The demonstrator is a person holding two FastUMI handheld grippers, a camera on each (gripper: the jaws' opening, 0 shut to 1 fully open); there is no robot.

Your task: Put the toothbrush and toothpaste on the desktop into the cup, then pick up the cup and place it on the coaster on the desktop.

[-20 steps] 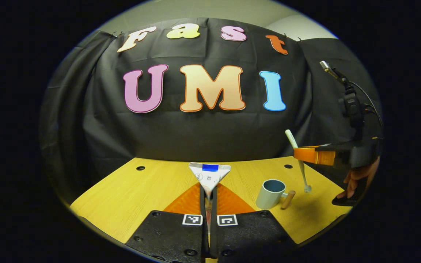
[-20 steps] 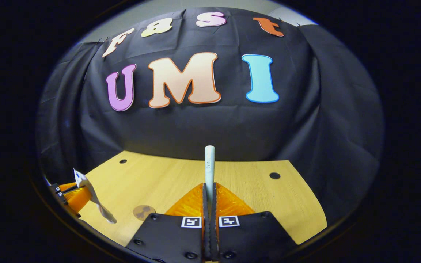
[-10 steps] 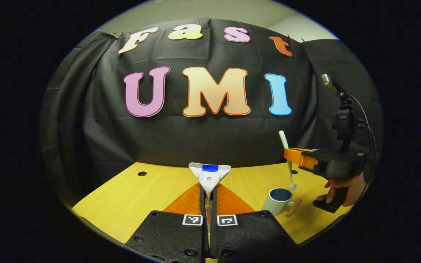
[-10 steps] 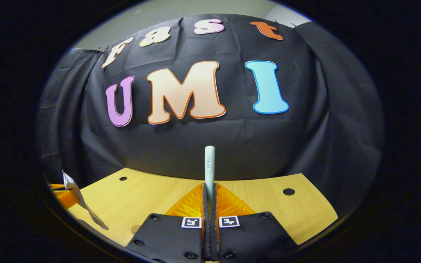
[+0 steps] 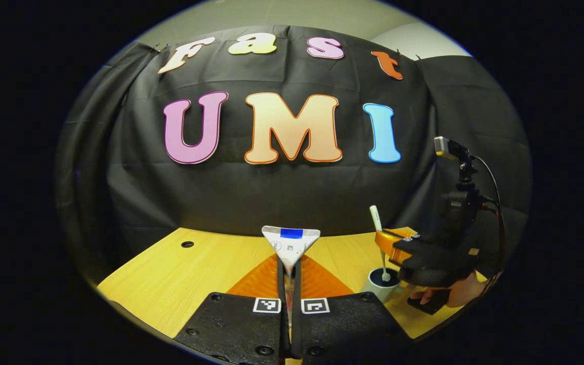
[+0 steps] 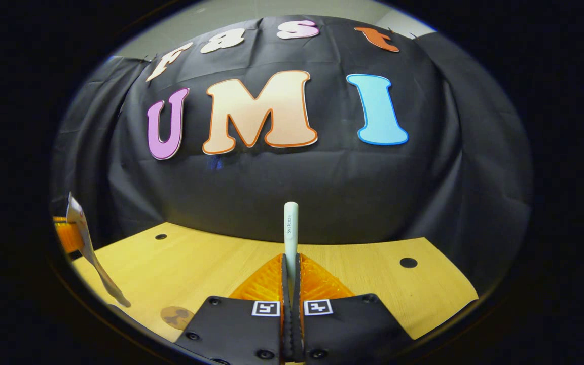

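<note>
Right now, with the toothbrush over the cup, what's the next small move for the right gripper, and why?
Probably lower a little further, then open. In the left gripper view the right gripper holds the toothbrush upright with its head at the mouth of the cup, so it looks lined up for a drop. The left gripper holds the toothpaste, which can follow.

Yellow wood-grain bench (image 5: 180,268); white toothbrush (image 6: 290,228); white toothpaste tube (image 5: 290,243) with a blue patch; pale cup (image 5: 380,285), dark blue inside; brown coaster (image 6: 176,317).
</note>
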